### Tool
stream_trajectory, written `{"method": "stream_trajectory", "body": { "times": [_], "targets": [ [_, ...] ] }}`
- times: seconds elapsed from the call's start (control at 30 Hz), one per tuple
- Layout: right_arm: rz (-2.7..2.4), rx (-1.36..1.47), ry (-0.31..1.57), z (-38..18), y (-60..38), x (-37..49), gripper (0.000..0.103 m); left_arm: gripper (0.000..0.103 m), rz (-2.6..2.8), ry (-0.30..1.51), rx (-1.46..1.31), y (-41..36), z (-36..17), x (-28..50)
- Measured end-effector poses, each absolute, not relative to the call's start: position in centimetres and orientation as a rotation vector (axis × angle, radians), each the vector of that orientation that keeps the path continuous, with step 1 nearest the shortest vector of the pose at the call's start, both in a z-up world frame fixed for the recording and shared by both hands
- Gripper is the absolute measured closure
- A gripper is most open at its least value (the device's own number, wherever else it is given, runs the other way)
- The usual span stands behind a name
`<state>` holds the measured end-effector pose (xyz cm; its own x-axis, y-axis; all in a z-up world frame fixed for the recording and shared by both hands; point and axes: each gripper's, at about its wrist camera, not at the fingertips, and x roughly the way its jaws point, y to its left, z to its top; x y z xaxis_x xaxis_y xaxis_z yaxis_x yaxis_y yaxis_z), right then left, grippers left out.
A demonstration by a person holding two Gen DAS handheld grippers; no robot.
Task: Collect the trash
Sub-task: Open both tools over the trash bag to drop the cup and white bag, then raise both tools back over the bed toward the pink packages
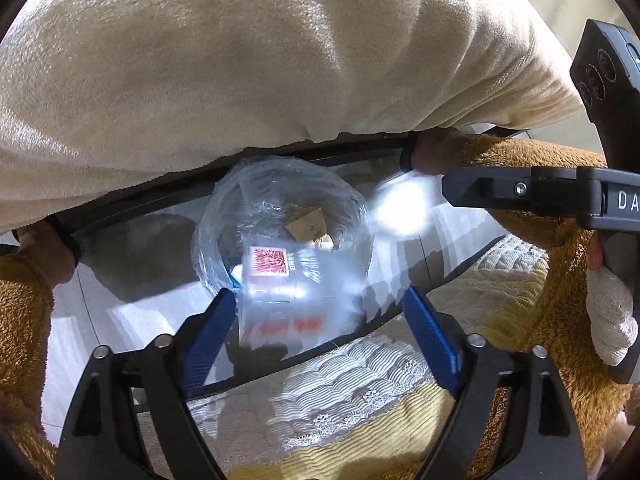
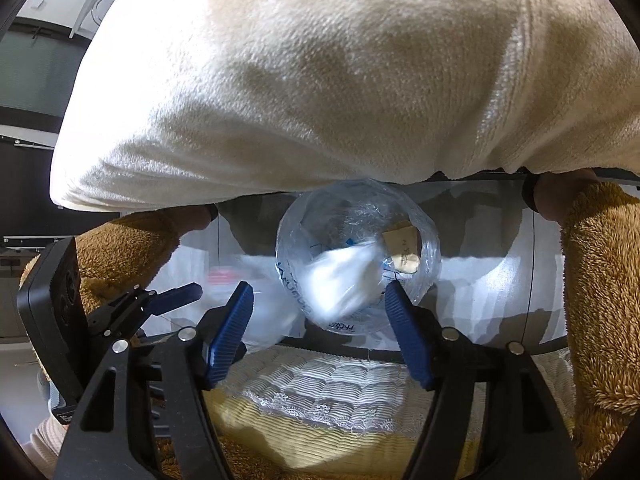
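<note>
A bin lined with a clear plastic bag (image 1: 212, 236) stands on the floor below both grippers, with a brown cardboard scrap (image 1: 308, 226) inside. My left gripper (image 1: 320, 300) is open; a blurred white box with red print (image 1: 272, 280) sits between its blue pads, close to the left one and apart from the right. My right gripper (image 2: 320, 292) is open over the bag (image 2: 288, 248); a blurred white paper wad (image 2: 340, 280) lies between its pads, near the right one. In the left wrist view the wad (image 1: 400, 208) shows as a bright blur.
A person's cream fleece top (image 1: 280, 60) hangs over the bin and fills the upper half of both views. Brown fuzzy sleeves (image 2: 600, 280) flank it. A quilted yellow-white mattress edge (image 1: 340, 380) lies below the grippers. Grey tiled floor (image 1: 120, 280) surrounds the bin.
</note>
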<state>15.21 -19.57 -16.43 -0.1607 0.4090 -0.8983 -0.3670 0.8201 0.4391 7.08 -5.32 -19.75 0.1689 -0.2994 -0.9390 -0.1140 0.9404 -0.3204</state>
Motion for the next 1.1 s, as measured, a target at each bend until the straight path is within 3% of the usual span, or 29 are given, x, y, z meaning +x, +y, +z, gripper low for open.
{"method": "stream_trajectory", "body": {
  "times": [0.57,1.1],
  "targets": [
    [0.712,0.031,1.527,-15.3,-19.4,15.0,0.035,0.018,-0.117,1.326,-0.380,-4.7,-18.1,7.3],
    [0.858,0.052,1.174,-9.4,-20.1,13.8,0.035,0.018,-0.171,1.063,-0.349,-4.3,-12.8,6.6]
  ]
}}
